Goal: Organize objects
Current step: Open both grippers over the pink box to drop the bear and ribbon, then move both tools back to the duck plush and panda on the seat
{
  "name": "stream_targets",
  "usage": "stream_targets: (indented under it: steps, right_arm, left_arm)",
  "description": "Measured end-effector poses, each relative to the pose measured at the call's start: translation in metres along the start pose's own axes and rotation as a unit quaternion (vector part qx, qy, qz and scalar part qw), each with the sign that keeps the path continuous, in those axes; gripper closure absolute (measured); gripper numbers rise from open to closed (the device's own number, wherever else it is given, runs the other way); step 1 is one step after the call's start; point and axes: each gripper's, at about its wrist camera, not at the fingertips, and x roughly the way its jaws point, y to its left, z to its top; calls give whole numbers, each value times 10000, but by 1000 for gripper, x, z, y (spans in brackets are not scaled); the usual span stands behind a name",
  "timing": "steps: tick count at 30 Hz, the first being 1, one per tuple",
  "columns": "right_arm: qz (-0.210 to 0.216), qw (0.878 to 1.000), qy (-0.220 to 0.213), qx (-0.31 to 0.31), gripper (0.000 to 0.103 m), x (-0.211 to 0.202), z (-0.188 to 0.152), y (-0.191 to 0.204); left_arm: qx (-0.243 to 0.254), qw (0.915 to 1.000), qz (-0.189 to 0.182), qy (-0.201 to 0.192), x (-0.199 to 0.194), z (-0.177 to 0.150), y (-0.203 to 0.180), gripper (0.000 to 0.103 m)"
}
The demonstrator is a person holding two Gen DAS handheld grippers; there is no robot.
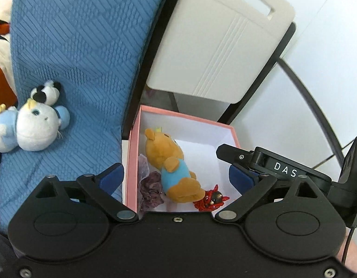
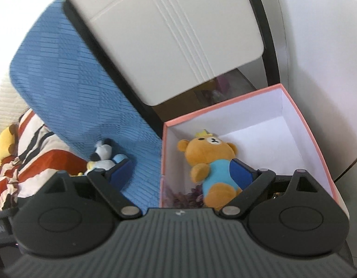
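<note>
Bear [image 1: 171, 166] lies between left gripper's [image 1: 176, 176] fingers.

Bright, even daylight, strong fisheye bending at edges, right wrist view slightly blurred.

L hand-held gripper [image 1: 176, 176] & R hand-held gripper [image 2: 180, 171]: jaws wide, empty.

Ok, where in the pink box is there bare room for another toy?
The pink box is bare on its far-right half, between the bear plush and the right wall. The near-left corner is crowded with purple fabric and a red figurine.
</note>
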Motion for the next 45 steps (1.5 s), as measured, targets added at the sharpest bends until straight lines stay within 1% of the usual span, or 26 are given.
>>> stream_targets:
  steps: [4,8,13,18,25,31,36,39,45]
  right_arm:
    - [100,9998,-100,-165,11,-18,-7,19]
    - [242,9991,-116,-327,11,-34,-18,38]
    - [371,9978,-122,-527,11,-51,-33,57]
    - [502,9965,-181,-644,11,-65,-50,74]
    - [700,9930,-198,-929,11,-84,-73,103]
    - [775,9912,-240,-1042,11,-95,-89,120]
    - [882,9899,-261,-1081,11,-98,-102,130]
    - [906,9884,-305,-1182,11,-97,-109,135]
    - [968,9865,-207,-1301,11,-73,-119,137]
  left_arm:
    - [3,9997,43,-230,-35,-9,8,6]
    - [-27,9993,67,-380,-63,-16,17,6]
    - [160,9984,146,-522,-99,-26,19,6]
    - [262,9968,245,-710,-130,-37,23,6]
    - [137,9947,311,-966,-169,-52,44,6]
    - [189,9920,397,-1183,-199,-66,57,5]
    - [116,9918,374,-1213,-206,-76,68,5]
    - [83,9909,429,-1276,-206,-82,75,5]
    - [-194,9866,595,-1506,-197,-90,104,4]
